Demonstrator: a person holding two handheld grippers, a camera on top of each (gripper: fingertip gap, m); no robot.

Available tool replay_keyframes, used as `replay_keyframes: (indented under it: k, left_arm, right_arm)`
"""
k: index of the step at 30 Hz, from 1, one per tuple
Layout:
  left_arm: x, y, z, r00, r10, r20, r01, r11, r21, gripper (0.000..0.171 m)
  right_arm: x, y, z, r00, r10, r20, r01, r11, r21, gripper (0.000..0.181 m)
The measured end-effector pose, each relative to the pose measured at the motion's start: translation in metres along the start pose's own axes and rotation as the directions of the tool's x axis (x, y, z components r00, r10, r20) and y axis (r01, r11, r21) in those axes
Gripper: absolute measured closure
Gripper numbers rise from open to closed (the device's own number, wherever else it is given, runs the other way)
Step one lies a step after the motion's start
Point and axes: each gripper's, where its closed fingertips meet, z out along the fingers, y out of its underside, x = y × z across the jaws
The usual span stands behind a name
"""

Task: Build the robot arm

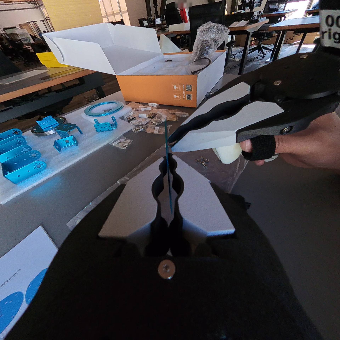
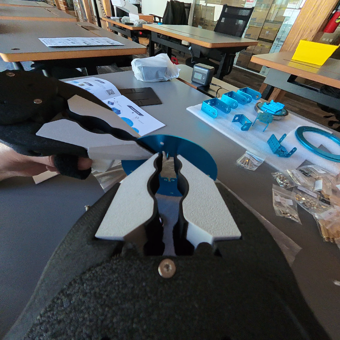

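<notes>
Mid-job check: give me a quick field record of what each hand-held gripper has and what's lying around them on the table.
left hand-held gripper: shut on the blue disc plate, held on edge
right hand-held gripper: tips at a small screw at the plate's face; whether it grips it cannot be told
loose screws: on the grey table, just right of the plate
blue brackets: in a row on white foam sheet
blue ring: on foam, behind brackets
hardware bags: heaped before the open orange box
booklet: open, flat on table
</notes>
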Motion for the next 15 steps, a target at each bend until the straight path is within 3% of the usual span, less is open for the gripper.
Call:
replay_keyframes:
  k: [8,15]
  left_arm:
    - [0.0,0.002,0.0,1.0,-0.023,0.001,0.023,1.0,0.0,0.171]
    - [-0.011,0.008,-0.001,0.997,0.021,0.073,-0.02,1.0,-0.019,0.171]
  right_arm:
    - [-0.002,0.008,0.003,1.0,0.011,0.006,-0.01,0.999,-0.04,0.179]
    - [0.001,0.014,0.0,0.999,0.035,0.022,-0.033,0.997,-0.063,0.181]
